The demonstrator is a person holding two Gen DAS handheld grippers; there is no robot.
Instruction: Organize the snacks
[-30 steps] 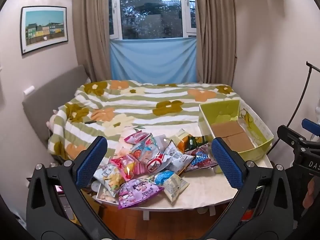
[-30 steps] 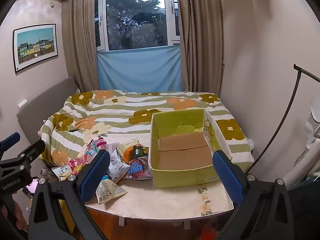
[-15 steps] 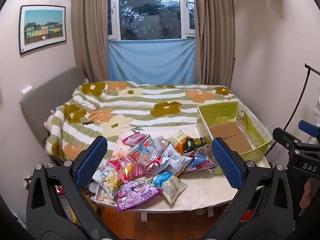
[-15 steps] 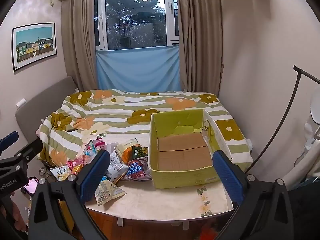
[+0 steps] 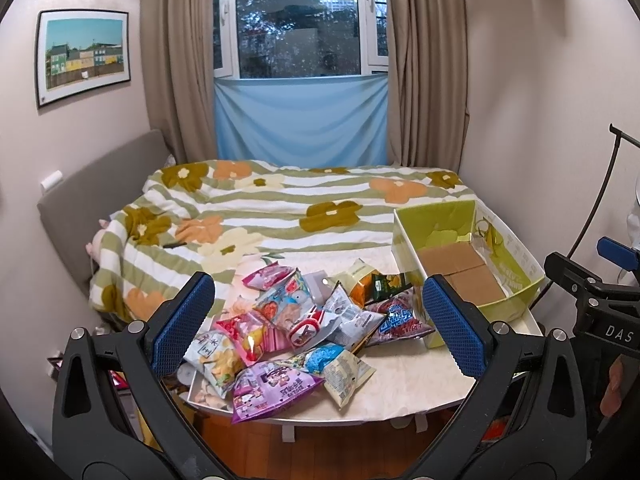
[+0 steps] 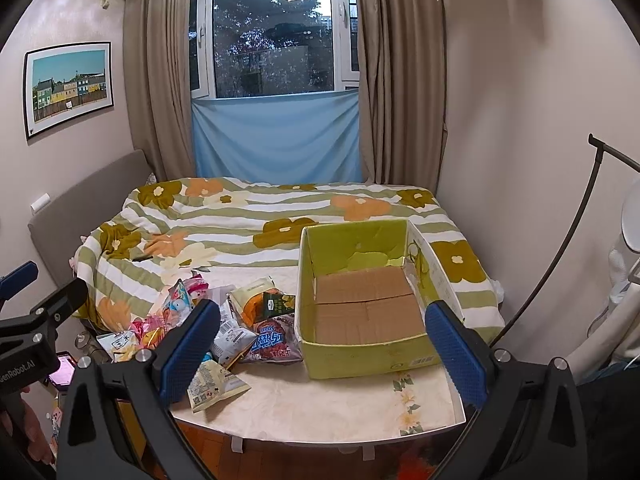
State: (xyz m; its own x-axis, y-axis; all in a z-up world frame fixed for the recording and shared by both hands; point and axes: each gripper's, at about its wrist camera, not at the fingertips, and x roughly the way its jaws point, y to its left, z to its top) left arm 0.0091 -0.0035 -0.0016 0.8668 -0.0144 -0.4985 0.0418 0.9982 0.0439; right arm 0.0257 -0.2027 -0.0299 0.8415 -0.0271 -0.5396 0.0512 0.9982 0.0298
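A heap of bright foil snack packets (image 5: pixel 304 328) is shown on the left part of a small white table with a floral print (image 6: pixel 320 404), touching the near-left corner of an open yellow-green cardboard box (image 6: pixel 360 356), whose brown floor is bare. The left gripper (image 5: pixel 318 320) is held spread wide above the heap, nothing between its blue-padded fingers (image 5: pixel 184 320). The right gripper (image 6: pixel 322 352) is likewise spread wide and empty, framing the box. A flower-patterned striped quilt (image 5: pixel 288 212) is seen behind the table.

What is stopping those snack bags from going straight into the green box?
Nothing visible. The box is open-topped and empty, right beside the snack bags on the table; only its side wall must be cleared.
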